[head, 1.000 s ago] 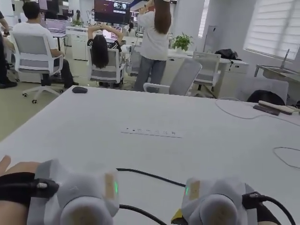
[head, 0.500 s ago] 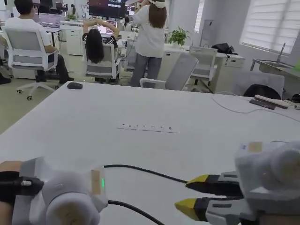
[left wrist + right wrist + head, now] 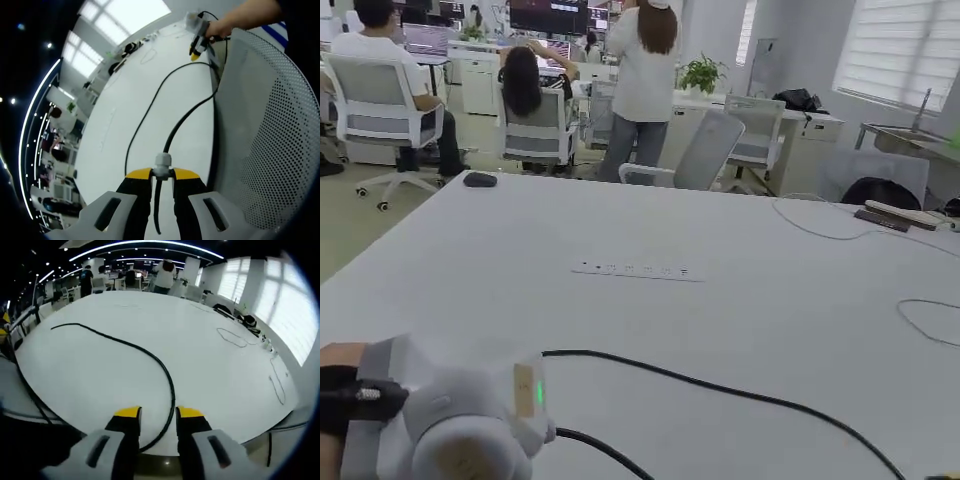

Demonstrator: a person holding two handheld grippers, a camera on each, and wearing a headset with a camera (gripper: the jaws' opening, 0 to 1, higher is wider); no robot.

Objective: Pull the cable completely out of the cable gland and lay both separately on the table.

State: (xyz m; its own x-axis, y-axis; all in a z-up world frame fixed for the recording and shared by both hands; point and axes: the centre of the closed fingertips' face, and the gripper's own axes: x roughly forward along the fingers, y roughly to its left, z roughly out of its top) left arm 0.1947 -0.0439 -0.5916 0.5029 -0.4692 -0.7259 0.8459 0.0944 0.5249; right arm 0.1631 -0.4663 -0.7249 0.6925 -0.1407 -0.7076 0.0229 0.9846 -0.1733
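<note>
In the lower left of the head view, the white back of the left gripper (image 3: 460, 425) sits over the near edge of the white table (image 3: 720, 230). A green light shows on its side, and its jaws are hidden there. The left gripper view looks along those jaws and shows the yellow tips drawn in tight on a pale cable gland (image 3: 162, 161), pinching it from both sides. The black cable (image 3: 170, 140) is threaded through the gland. One part drops back between the jaws. The other leaves the front of the gland and runs along the table edge toward the right gripper (image 3: 195, 47), held by a hand (image 3: 217, 31) well away at the top of that view. A second strand curves over the tabletop beside it. A perforated grey chair back (image 3: 270, 130) stands just beside the table edge. In the head view the cable lies flat on the table as a long line from beside the left gripper to the lower right corner, with a shorter strand nearer the edge. A dark mouse (image 3: 480, 180) rests at the far left corner, and people sit and stand at desks beyond. The right gripper view shows its own yellow-tipped jaws standing slightly apart. The cable passes loose through the gap, close to the right-hand jaw, then sweeps off leftward over the table.
</note>
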